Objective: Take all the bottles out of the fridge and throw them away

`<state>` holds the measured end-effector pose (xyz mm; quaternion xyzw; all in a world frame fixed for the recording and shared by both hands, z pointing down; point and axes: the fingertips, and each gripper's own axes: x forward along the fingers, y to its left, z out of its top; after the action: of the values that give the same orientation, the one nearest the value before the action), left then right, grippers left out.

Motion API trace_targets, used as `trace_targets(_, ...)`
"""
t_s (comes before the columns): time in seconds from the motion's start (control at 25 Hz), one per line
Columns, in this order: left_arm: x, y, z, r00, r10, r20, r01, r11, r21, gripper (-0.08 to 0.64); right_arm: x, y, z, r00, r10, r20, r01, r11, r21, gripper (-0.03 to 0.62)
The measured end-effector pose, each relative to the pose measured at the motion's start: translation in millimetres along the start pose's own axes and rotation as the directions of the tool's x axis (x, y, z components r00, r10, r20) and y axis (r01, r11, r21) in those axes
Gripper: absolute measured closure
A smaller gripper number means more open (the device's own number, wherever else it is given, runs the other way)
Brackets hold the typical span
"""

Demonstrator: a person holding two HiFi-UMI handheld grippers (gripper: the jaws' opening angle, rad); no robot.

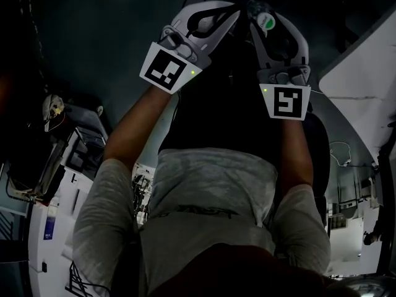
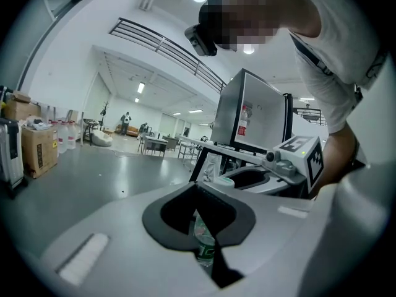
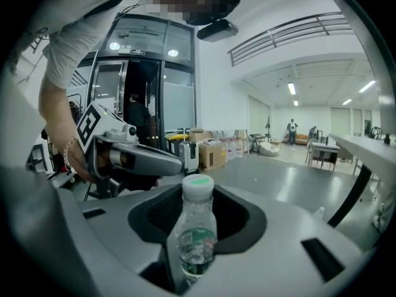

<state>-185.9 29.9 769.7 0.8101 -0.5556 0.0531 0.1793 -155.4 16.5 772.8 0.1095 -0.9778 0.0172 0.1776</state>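
Both grippers are held out side by side in front of the person. My right gripper (image 3: 199, 218) is shut on a clear plastic bottle (image 3: 197, 240) with a white cap marked green and a green label; the bottle stands upright between the jaws. The head view shows that cap (image 1: 265, 21) at the right gripper (image 1: 267, 30). My left gripper (image 2: 202, 221) is closed on a second clear bottle with a green label (image 2: 204, 247), seen low in the gap between its jaws; its top is hidden. In the head view the left gripper (image 1: 218, 18) sits just left of the right one.
A silver fridge-like cabinet (image 2: 252, 117) with a red sticker stands behind a dark-framed table (image 2: 210, 147). Cardboard boxes (image 2: 37, 147) and water jugs line the left wall. The head view is dark, with white equipment (image 1: 62, 166) at lower left and a white surface (image 1: 365, 73) at right.
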Motion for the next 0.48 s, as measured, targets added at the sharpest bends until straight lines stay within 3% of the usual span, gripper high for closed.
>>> trace_targets(0.48,55,44,-122,0.998,-0.045,-0.033,0.045,0.999,0.001,0.552,55,-18,-134,0.996,0.083,-0.043,-0.085,0.995,-0.042,0.439)
